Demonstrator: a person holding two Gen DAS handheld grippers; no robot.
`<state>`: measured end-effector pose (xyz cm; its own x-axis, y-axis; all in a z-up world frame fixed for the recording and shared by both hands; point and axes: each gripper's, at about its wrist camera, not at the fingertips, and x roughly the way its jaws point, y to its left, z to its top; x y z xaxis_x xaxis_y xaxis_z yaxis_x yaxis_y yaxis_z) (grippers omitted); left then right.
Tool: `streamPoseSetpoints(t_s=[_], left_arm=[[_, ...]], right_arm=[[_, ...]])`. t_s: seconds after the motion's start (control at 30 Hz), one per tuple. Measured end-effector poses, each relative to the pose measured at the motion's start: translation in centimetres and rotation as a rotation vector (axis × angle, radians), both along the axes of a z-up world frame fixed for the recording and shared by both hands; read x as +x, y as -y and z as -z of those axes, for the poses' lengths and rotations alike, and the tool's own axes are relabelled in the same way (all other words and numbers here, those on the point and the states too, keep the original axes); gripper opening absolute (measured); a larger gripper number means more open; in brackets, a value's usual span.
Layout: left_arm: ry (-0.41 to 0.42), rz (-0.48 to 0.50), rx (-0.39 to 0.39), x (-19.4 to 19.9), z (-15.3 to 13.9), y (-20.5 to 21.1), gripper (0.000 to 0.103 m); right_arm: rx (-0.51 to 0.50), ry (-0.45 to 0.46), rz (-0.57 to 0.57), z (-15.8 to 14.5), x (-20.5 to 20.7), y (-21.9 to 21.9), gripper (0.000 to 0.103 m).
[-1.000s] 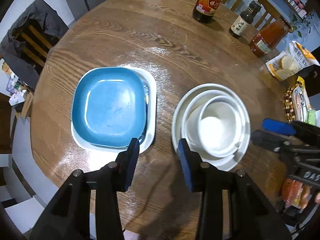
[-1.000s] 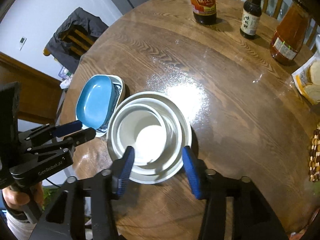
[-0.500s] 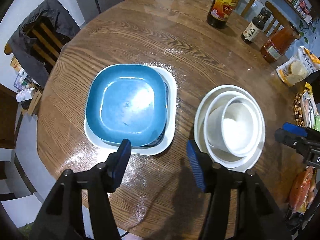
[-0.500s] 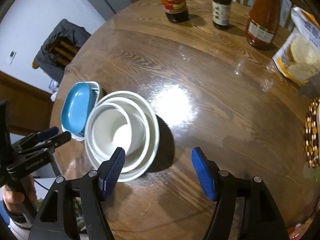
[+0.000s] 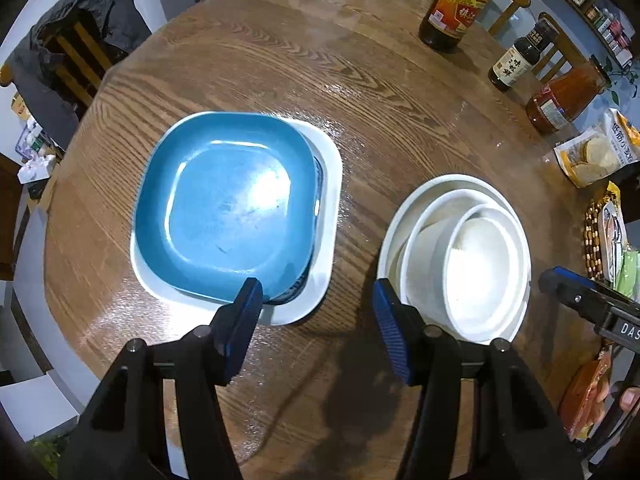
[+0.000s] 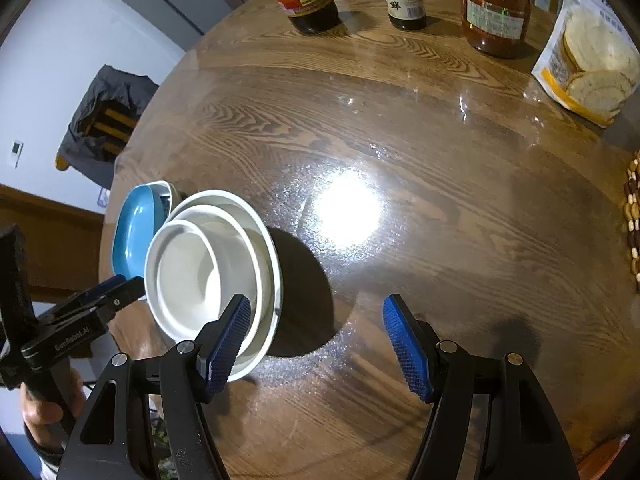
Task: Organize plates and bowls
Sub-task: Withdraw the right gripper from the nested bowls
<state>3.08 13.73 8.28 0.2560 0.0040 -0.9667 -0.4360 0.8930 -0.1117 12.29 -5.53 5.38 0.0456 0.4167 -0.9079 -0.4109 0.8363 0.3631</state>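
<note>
Round wooden worktop, glossy. At left, the blue plate sits stacked on a white square plate; the left claw, now spread wider than a second ago, is released. Right of it, white bowls sit nested; the right claw likewise widened, empty. Sorting appears complete.

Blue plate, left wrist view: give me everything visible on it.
The blue plate is square with rounded corners, a raised rim and a flat centre, glossy like glazed ceramic, with a glare patch and a few small dark specks. It lies flat and upright on a larger white square plate, shifted toward that plate's left side; a dark-patterned edge shows between them, what it belongs to is unclear. The stack sits on the wooden table, left of the nested white bowls. Neither gripper holds it.
</note>
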Motion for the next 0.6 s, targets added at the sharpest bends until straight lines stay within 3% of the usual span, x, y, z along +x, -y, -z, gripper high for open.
streamPoseSetpoints(t_s=[0.6], left_arm=[[-0.018, 0.025, 0.002, 0.7, 1.0, 0.7, 0.057]], right_arm=[[-0.042, -0.014, -0.010, 1.8, 0.5, -0.2, 0.069]])
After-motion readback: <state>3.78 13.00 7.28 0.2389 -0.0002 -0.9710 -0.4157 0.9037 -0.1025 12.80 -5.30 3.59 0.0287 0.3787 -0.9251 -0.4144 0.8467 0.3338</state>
